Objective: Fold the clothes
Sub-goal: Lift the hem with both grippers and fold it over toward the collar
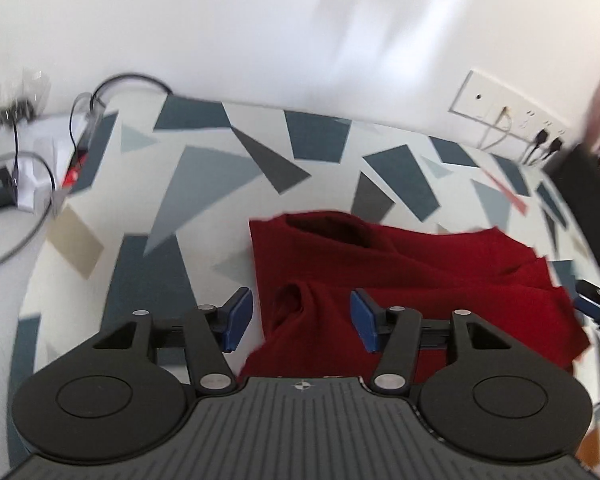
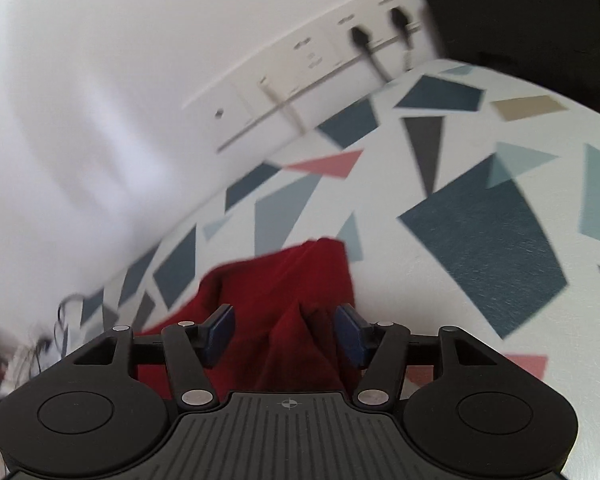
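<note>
Garment (image 1: 400, 276) edge between parted left gripper (image 1: 302, 320) fingers.

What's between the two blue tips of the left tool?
In the left wrist view, a rumpled edge of the red garment lies between the open left tool's blue pads, over the patterned table.

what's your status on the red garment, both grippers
Left gripper open, over near edge of red garment. Right gripper open, a raised fold between its jaws. Garment rumpled on patterned table. Nothing blocking.
</note>
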`<move>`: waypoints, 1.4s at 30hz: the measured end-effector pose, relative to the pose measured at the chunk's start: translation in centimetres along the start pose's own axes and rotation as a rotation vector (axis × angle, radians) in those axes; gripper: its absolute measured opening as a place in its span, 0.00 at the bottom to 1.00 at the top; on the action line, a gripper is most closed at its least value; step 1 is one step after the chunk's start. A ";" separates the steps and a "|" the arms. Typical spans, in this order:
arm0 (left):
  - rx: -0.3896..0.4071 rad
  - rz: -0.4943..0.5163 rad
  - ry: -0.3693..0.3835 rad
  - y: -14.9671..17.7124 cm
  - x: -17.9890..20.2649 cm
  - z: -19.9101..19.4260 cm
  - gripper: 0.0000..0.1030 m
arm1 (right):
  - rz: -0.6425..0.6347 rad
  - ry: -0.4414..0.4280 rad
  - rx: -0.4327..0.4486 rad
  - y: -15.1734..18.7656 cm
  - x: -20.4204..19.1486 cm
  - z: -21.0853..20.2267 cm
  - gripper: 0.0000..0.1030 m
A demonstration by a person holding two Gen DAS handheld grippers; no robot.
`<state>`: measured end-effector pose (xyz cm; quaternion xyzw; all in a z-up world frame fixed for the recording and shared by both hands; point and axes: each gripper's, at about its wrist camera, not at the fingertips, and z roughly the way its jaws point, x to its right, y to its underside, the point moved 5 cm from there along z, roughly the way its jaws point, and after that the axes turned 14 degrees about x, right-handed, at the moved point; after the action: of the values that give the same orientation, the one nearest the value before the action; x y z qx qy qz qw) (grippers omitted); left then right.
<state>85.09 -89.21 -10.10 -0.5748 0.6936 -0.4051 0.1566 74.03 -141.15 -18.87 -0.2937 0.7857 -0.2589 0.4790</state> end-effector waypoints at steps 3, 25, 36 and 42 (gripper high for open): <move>0.016 0.054 -0.004 2.1 -0.6 -0.7 0.53 | 0.106 0.036 0.065 -0.6 0.5 -1.7 0.52; 0.063 -0.110 0.131 4.1 -2.0 -1.5 0.10 | 0.216 0.136 -0.009 4.8 3.0 -5.1 0.41; 0.071 -0.330 0.194 3.4 -2.4 -2.5 0.10 | 0.245 0.076 0.013 2.5 1.8 -5.5 0.11; 0.080 -0.413 0.208 2.6 -2.7 -1.8 0.09 | 0.255 0.065 0.004 0.6 0.6 -5.2 0.11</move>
<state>82.87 -86.02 -11.53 -0.6531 0.5569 -0.5128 0.0208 69.02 -140.50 -17.52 -0.1819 0.8311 -0.2070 0.4830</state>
